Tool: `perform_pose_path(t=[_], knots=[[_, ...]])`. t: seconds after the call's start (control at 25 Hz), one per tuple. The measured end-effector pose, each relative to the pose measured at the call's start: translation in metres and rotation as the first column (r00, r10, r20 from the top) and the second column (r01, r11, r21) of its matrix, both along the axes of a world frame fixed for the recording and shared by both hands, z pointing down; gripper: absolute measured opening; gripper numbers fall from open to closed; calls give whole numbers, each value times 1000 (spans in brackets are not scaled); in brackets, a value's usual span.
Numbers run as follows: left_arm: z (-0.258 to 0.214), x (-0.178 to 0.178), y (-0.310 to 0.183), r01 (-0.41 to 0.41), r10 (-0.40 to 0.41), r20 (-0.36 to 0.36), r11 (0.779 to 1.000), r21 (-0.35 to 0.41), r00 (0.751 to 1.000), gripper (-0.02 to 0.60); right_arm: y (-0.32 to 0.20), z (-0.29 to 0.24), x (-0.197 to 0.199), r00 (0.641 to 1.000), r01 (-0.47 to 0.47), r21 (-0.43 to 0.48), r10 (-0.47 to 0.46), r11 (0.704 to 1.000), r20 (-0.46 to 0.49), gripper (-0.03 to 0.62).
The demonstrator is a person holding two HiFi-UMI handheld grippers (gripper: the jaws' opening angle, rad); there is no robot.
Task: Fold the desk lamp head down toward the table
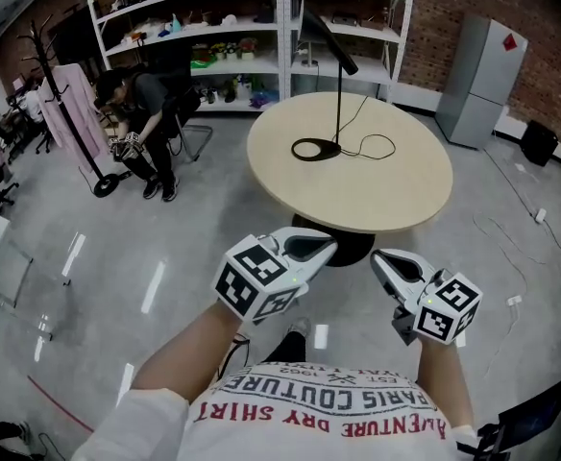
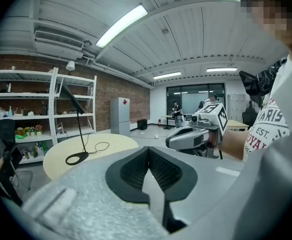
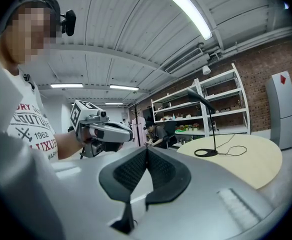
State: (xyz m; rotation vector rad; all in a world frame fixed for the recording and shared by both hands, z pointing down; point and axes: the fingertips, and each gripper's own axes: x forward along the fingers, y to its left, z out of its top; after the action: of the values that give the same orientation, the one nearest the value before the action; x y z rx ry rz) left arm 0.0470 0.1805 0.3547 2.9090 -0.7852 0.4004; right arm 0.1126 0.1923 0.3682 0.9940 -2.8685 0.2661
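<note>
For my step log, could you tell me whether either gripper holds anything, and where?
Nothing is held. The left gripper and right gripper are both shut and empty; the desk lamp stands untouched on the table.

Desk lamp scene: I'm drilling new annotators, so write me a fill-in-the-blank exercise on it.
The table under the desk lamp has a ____ top.
The left gripper and the right gripper both have their jaws ____.
The white shelves behind the table stand against a ____ wall.
Missing words: round; shut; brick.
</note>
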Motion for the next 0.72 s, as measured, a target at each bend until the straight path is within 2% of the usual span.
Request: perform_pose_path(t=[0.28,0.72], knots=[[10,-13,-57,2,-3,-11,1000,-22,1000,3,-54,9,-10,1000,-9,-19,9,1000,2,3],[15,-27,-196,-36,34,-30,997,-62,999,3,-183,22,-21,998,-63,-75,62,995,-8,3]])
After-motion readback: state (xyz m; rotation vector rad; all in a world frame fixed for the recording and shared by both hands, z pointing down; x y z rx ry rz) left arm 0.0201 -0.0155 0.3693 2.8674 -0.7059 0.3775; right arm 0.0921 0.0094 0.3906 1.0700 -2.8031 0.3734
